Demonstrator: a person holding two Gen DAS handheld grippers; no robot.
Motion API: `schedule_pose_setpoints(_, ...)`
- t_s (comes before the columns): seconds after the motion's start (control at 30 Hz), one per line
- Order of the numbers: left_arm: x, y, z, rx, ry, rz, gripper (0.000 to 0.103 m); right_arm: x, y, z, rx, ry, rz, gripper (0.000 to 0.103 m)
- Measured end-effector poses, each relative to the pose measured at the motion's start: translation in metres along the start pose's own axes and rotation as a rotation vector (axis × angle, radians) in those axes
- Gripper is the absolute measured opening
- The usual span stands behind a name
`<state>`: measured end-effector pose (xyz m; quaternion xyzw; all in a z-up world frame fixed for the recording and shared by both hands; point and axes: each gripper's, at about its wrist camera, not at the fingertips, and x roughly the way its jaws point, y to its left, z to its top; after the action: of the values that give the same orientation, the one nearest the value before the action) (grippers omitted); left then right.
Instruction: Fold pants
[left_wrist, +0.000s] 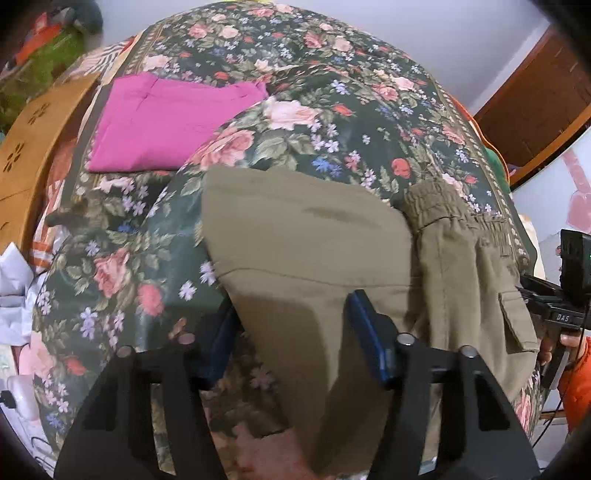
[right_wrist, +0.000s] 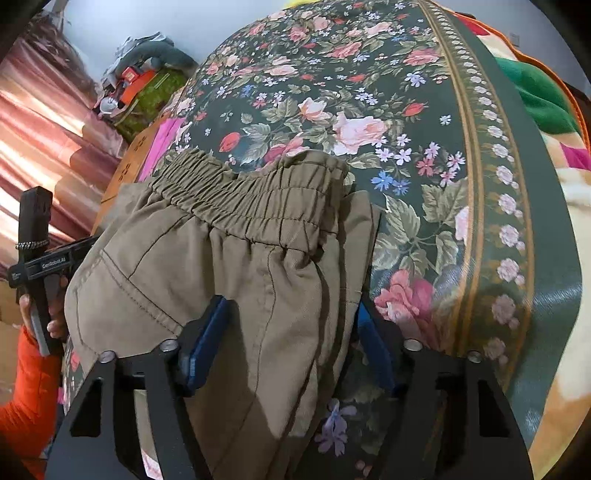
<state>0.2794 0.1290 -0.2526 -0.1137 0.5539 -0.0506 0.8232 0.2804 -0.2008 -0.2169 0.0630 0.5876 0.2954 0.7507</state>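
Olive-drab pants (left_wrist: 306, 240) lie partly folded on the floral bedspread (left_wrist: 351, 122), nearer the cameras than the pink folded garment (left_wrist: 159, 122), elastic waistband (right_wrist: 251, 199) uppermost. Both the left gripper (left_wrist: 291, 325) and right gripper (right_wrist: 291, 332) stand about half open, cloth between the jaws but not visibly pinched. Closing unevenly could catch only the top layer, so the fold skews or drags apart.

One pair of olive pants (left_wrist: 306, 236) and one folded pink garment (left_wrist: 162, 122) lie on one floral bedspread (left_wrist: 369, 122). Two grippers: left gripper (left_wrist: 291, 325), right gripper (right_wrist: 291, 332).
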Motion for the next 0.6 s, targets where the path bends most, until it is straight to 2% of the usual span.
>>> schedule_pose_setpoints(0.03, 0.000, -0.002, 0.000, 0.007, -0.009, 0.009, 0.054, 0.001, -0.001, 0.001, 0.003, -0.001, 0.001, 0.055)
schedule_pose_setpoints(0.07, 0.000, -0.004, 0.001, 0.010, -0.014, 0.017, 0.053, 0.000, -0.002, 0.002, 0.011, -0.004, 0.001, 0.043)
schedule_pose_setpoints(0.17, -0.002, -0.007, 0.003, 0.011, -0.024, 0.026, 0.045, 0.000, -0.007, 0.001, 0.049, -0.011, 0.033, 0.029)
schedule_pose_setpoints(0.2, -0.003, -0.008, 0.003, 0.015, -0.025, 0.030, 0.042, 0.000, -0.008, 0.002, 0.048, -0.011, 0.034, 0.028)
schedule_pose_setpoints(0.27, -0.008, -0.013, 0.004, 0.032, -0.037, 0.055, 0.026, -0.002, -0.005, 0.002, 0.038, -0.012, 0.030, 0.021)
schedule_pose_setpoints(0.37, -0.019, -0.020, 0.005, 0.068, -0.069, 0.084, 0.015, -0.007, 0.005, 0.005, -0.006, -0.030, -0.005, 0.015)
schedule_pose_setpoints(0.6, -0.042, -0.028, 0.010, 0.118, -0.139, 0.115, 0.010, -0.024, 0.025, 0.025, -0.096, -0.088, -0.039, 0.013)
